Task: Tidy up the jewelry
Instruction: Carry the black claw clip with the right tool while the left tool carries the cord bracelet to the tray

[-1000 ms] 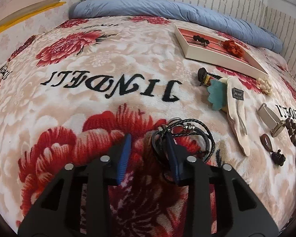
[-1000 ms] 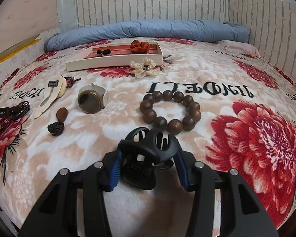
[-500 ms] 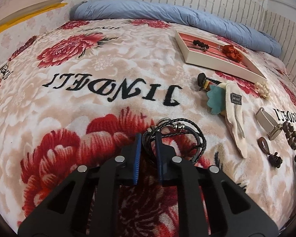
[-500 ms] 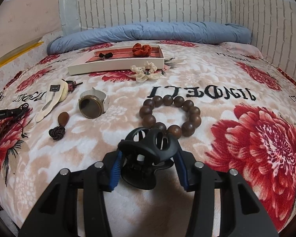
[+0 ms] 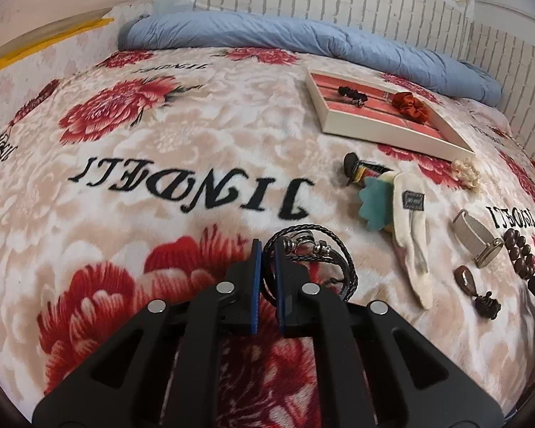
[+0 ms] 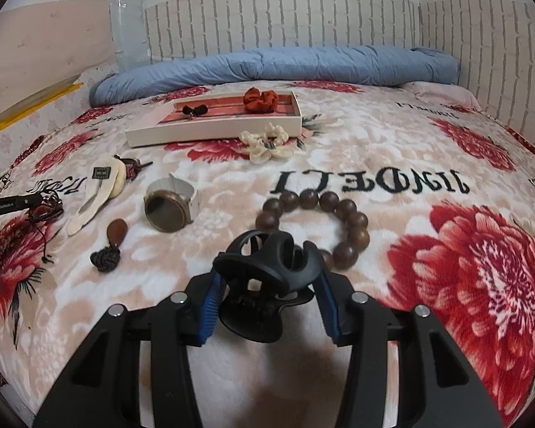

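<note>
on the bed blanket, left gripper fingers are clamping the braided bracelet; right gripper fingers are gripping the black hair claw.

Red-flowered blanket, blue quilt

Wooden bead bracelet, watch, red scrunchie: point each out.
Wooden bead bracelet (image 6: 353,219): right wrist view, a bead on its right side.
Watch (image 6: 167,211): right wrist view, dial face.
Red scrunchie (image 6: 260,99): right wrist view, middle folds.

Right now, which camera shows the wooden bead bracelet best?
The right wrist view: the bead bracelet lies as a nearly whole ring just beyond the hair claw in the right gripper. The left wrist view catches it only edge-on, small, near the right rim.
</note>
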`<control>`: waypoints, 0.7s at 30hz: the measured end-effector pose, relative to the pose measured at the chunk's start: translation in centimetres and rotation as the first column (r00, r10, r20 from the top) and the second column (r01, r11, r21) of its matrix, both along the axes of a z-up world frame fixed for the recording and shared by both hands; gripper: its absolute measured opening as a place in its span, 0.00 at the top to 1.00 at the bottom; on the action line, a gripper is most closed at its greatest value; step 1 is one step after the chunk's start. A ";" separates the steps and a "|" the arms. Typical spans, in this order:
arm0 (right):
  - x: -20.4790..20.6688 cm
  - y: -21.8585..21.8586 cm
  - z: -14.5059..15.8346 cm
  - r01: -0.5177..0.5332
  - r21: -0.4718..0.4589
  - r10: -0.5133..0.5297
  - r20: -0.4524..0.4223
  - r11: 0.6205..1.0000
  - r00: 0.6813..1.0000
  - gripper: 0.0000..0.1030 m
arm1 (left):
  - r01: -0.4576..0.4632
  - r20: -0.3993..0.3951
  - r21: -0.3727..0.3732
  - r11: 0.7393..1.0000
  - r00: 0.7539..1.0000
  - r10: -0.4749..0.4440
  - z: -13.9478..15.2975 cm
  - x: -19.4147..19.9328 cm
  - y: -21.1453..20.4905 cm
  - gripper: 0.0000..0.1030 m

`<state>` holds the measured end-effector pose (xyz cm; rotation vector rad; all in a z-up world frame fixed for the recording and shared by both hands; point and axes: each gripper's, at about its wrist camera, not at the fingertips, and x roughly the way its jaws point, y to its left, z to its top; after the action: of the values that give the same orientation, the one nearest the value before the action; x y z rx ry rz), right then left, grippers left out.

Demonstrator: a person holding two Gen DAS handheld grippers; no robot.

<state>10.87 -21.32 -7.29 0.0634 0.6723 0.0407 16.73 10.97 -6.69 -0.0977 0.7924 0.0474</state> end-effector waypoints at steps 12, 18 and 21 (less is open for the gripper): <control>5.3 1.0 3.5 -0.055 -0.005 0.055 0.067 0.998 0.996 0.55 | 0.071 0.103 -0.004 0.997 0.992 -0.070 4.8 3.0 -2.3 0.95; 11.0 1.8 5.8 -0.081 -0.009 0.081 0.077 0.997 0.994 0.55 | 0.105 0.178 0.015 0.994 0.978 -0.106 8.3 6.6 -4.7 0.95; 14.0 2.2 6.7 -0.075 -0.004 0.075 0.088 0.997 0.993 0.55 | 0.112 0.205 0.020 0.994 0.972 -0.113 9.4 8.9 -5.8 0.95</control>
<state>24.91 -19.12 -0.54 0.0357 0.5867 0.1152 25.66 5.21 2.75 -0.0484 0.5894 -0.0659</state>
